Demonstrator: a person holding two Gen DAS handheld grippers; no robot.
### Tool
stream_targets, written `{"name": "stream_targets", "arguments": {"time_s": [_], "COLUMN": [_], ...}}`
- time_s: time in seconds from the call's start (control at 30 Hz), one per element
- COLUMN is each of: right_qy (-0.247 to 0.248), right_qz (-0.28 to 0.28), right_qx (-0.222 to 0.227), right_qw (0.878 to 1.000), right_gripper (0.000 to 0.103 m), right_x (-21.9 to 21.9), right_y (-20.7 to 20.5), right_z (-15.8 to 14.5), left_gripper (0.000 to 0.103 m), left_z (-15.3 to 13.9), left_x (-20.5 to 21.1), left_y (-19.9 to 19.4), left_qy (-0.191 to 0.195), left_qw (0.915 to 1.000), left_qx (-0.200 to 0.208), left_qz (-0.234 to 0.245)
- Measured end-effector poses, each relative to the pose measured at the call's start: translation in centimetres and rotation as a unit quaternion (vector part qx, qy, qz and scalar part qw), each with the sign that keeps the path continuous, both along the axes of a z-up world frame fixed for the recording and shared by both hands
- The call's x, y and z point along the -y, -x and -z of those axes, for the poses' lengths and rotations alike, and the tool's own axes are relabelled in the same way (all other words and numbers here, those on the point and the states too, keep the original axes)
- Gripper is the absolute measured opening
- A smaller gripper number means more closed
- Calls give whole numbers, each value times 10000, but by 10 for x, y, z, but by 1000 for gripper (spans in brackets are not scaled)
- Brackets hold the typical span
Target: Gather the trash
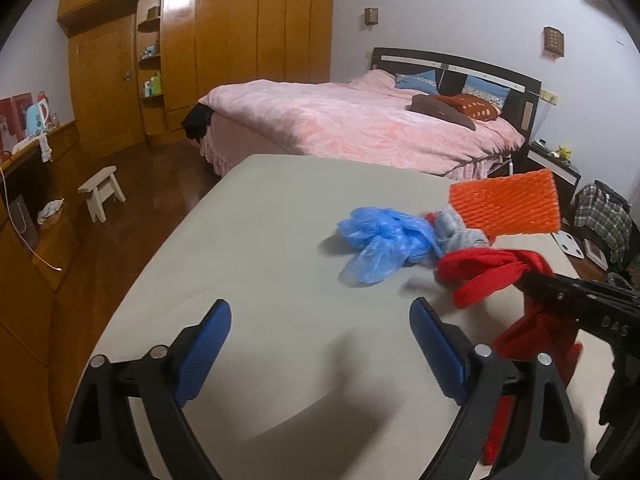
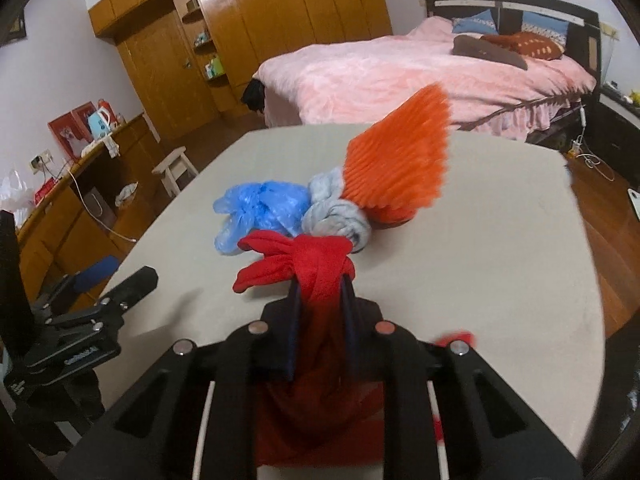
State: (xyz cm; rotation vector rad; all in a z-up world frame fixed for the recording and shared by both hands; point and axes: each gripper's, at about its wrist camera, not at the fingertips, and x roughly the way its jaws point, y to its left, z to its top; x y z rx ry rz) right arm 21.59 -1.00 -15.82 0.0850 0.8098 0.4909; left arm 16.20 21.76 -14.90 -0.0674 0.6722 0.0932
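On the grey table point(image 1: 256, 232) lie a crumpled blue plastic bag point(image 1: 384, 240), a knotted grey cloth point(image 1: 460, 232) and an orange foam net sleeve point(image 1: 506, 204). My right gripper point(image 2: 322, 286) is shut on a knotted red cloth point(image 2: 304, 262), which also shows in the left wrist view point(image 1: 488, 272). My left gripper point(image 1: 320, 320) is open and empty over bare table, left of and nearer than the pile. In the right wrist view the blue bag point(image 2: 260, 208), grey cloth point(image 2: 334, 212) and orange sleeve point(image 2: 396, 160) lie just beyond the red cloth.
A pink bed point(image 1: 352, 124) stands behind the table. A wooden wardrobe point(image 1: 224, 40) fills the far wall. A small white stool point(image 1: 102, 190) stands on the wooden floor to the left, beside a wooden desk point(image 1: 36, 184). Bags point(image 1: 604, 216) lie on the floor at right.
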Motion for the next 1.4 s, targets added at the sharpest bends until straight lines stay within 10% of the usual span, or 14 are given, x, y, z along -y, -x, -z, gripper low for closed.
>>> {"name": "stream_targets", "arguments": {"time_s": [0.37,0.7,1.4], "right_qy": [-61,175,399], "right_qz": [508,720,1053], "right_qx": [91,-73,194], "right_qw": [9986,9972,9934], "right_gripper": [19,51,52], "right_x": [53,76,113], "right_y": [18,27,75], "right_z": [-16,2,6], "left_gripper": [89,89,75], "left_z": [-4,-7,24], "left_x": [39,50,112], "left_y": [5,4,8], "left_qy": [16,-16,323], "left_qw": [9991,9987,9866], "left_qx": [-11,-32,-542], "left_qz": [421,517,1502]}}
